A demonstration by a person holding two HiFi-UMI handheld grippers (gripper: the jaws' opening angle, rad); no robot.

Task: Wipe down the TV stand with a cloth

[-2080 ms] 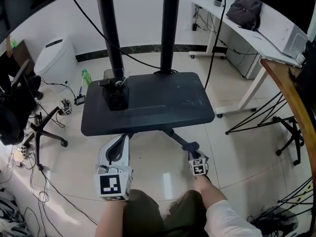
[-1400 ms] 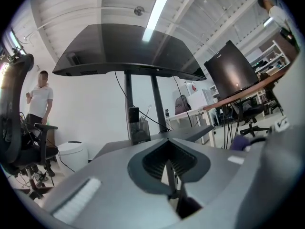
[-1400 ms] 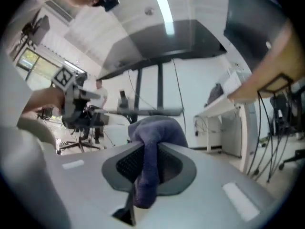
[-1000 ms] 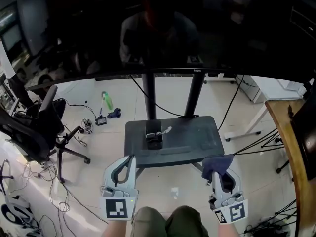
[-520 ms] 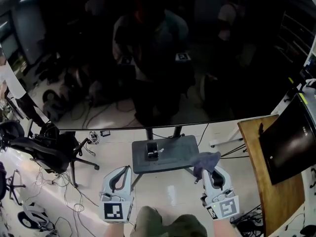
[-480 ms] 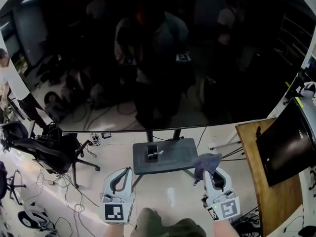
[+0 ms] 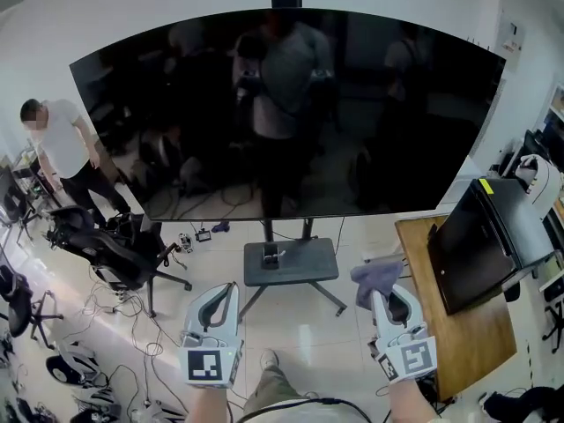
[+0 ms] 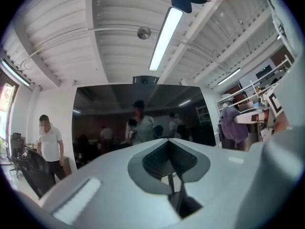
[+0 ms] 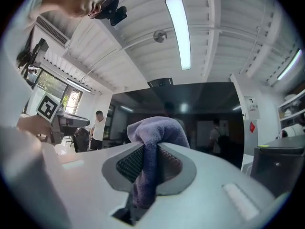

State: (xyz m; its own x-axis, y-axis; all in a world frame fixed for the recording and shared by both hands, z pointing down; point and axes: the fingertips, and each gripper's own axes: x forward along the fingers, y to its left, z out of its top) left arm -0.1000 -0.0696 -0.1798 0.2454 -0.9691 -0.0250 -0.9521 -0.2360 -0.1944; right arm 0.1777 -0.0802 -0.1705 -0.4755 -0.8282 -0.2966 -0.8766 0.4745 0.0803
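Against half a second ago, the head view takes in far more: the TV screen, whose top was cut off then, now shows whole with white wall around it, and the TV stand beneath it looks smaller and farther off; both grippers stay low at the near edge, and the cloth is still held at the right.

There are two grippers, one cloth, one screen and one dark stand shelf; one person in a white shirt stands at the far left, and one wooden counter sits at the right, carrying a black panel.

The left gripper has its fingers drawn together with nothing between them; the right gripper has its fingers pressed onto the purple cloth, which bunches above them and hangs well apart from the stand, to its right.

The stand's posts vanish behind the screen's lower edge; a small dark object on the shelf is too small to name; the cloth's lower end is lost in the slot between the fingers.
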